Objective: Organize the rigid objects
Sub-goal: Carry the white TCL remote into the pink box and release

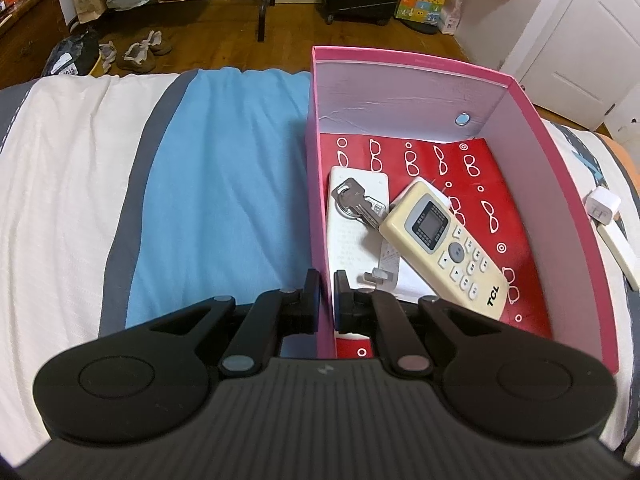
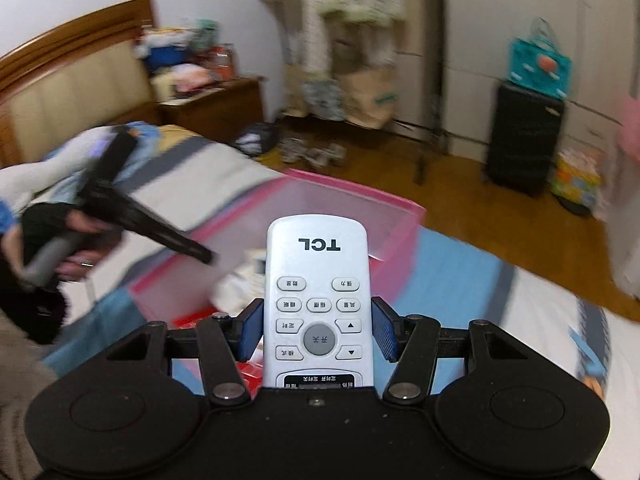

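A pink box (image 1: 560, 184) lies open on the bed. Inside it lie a cream TCL remote (image 1: 444, 244), a key on a ring (image 1: 358, 202) and a white flat remote (image 1: 352, 236) under them. My left gripper (image 1: 326, 296) is shut on the box's left wall (image 1: 318, 216), one finger outside and one inside. My right gripper (image 2: 318, 330) is shut on a white TCL remote (image 2: 318, 292) and holds it in the air above the bed, in front of the pink box (image 2: 356, 204). The left gripper (image 2: 132, 216) also shows there, blurred, in a hand.
A white charger plug (image 1: 602, 208) and a cream flat bar (image 1: 620, 252) lie on the bed to the right of the box. The bed cover (image 1: 224, 184) has white, grey and blue stripes. Shoes (image 1: 140, 50), bags and a black suitcase (image 2: 524, 140) stand on the wooden floor beyond.
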Demonstrator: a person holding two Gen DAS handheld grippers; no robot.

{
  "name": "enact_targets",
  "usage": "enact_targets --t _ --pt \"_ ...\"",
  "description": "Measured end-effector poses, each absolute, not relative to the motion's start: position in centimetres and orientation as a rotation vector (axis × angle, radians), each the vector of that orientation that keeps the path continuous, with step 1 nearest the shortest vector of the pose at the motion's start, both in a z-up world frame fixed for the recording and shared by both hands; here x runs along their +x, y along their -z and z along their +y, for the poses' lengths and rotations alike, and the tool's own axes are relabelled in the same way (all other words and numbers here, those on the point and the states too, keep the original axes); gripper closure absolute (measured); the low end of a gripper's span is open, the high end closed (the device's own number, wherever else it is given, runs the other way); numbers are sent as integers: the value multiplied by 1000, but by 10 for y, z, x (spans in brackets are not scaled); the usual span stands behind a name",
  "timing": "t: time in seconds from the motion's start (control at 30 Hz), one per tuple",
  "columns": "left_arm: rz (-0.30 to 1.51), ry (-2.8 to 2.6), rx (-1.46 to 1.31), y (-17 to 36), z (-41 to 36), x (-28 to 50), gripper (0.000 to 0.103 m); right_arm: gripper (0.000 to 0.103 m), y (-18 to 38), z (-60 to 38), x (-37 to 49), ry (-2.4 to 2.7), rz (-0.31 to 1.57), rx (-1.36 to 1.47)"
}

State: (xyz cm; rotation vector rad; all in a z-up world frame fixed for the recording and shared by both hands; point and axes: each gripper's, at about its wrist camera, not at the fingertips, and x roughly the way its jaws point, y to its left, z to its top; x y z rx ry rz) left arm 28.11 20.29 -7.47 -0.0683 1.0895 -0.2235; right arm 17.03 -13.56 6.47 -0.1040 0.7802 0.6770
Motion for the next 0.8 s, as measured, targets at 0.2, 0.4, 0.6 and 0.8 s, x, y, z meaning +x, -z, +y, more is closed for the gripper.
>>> enact_targets --t 0.2,0.4,0.6,0.8 --pt "1084 229 -75 74 205 279 97 42 -69 -85 184 -828 816 -170" --pt "1076 240 -102 73 209 278 96 42 -40 -42 211 -942 937 -316" --pt "1072 242 -113 73 211 277 96 42 1 -11 232 -1021 1058 -398" --pt "1051 253 -101 72 211 274 96 42 21 4 230 -1090 1120 -452"
